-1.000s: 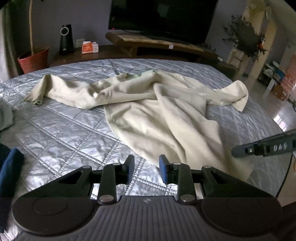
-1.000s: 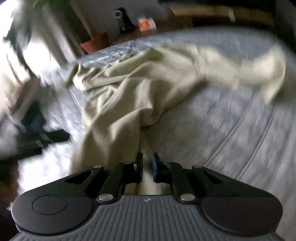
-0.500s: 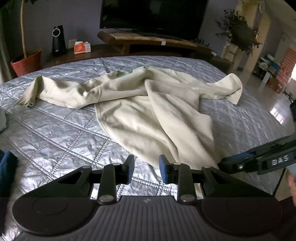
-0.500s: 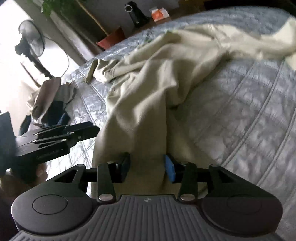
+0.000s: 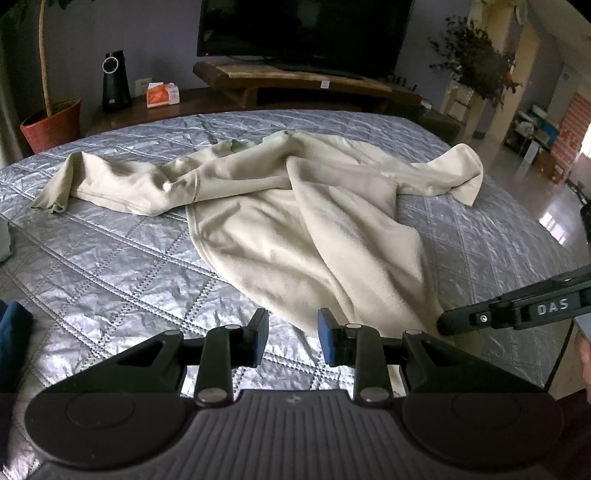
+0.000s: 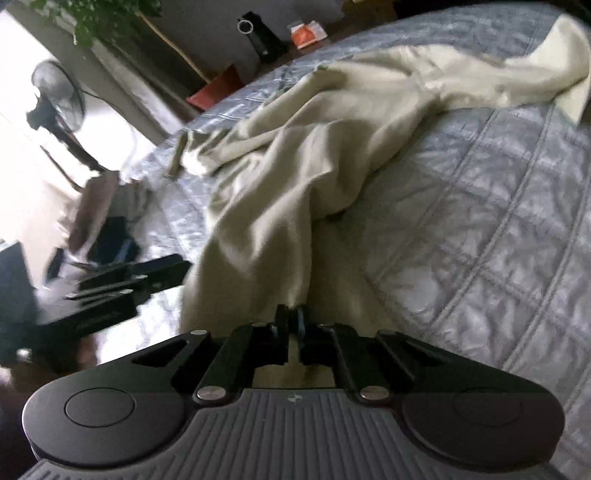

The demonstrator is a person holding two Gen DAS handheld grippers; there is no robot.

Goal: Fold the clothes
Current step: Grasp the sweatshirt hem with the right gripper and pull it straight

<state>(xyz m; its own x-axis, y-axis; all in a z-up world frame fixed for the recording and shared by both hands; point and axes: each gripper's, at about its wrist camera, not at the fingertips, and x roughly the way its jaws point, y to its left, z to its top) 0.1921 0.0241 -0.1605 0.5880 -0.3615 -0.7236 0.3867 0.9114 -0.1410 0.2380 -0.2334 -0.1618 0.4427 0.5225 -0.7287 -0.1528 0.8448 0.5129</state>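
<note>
A cream long-sleeved garment [image 5: 295, 221] lies crumpled on the grey quilted bedspread [image 5: 110, 258], with one sleeve stretched left and the other right. My left gripper [image 5: 290, 325] hovers just short of the near hem, jaws apart and nothing between them. In the right wrist view the garment [image 6: 295, 166] runs down to my right gripper [image 6: 291, 314], whose jaws are closing and pinch a fold of the near edge. The right gripper [image 5: 480, 317] also shows at the right of the left wrist view, and the left gripper [image 6: 147, 273] sits left of the cloth in the right wrist view.
A dark blue cloth [image 5: 14, 328] lies at the bed's left edge. Behind the bed stand a red plant pot [image 5: 51, 125], a black speaker [image 5: 116, 81], a tissue box [image 5: 162, 94] and a TV [image 5: 303, 29]. A fan [image 6: 59, 99] and heaped clothes [image 6: 110, 221] are off to the left.
My right gripper opened over the garment's near edge, then closed on a fold of it. The left gripper stayed in place with the same gap.
</note>
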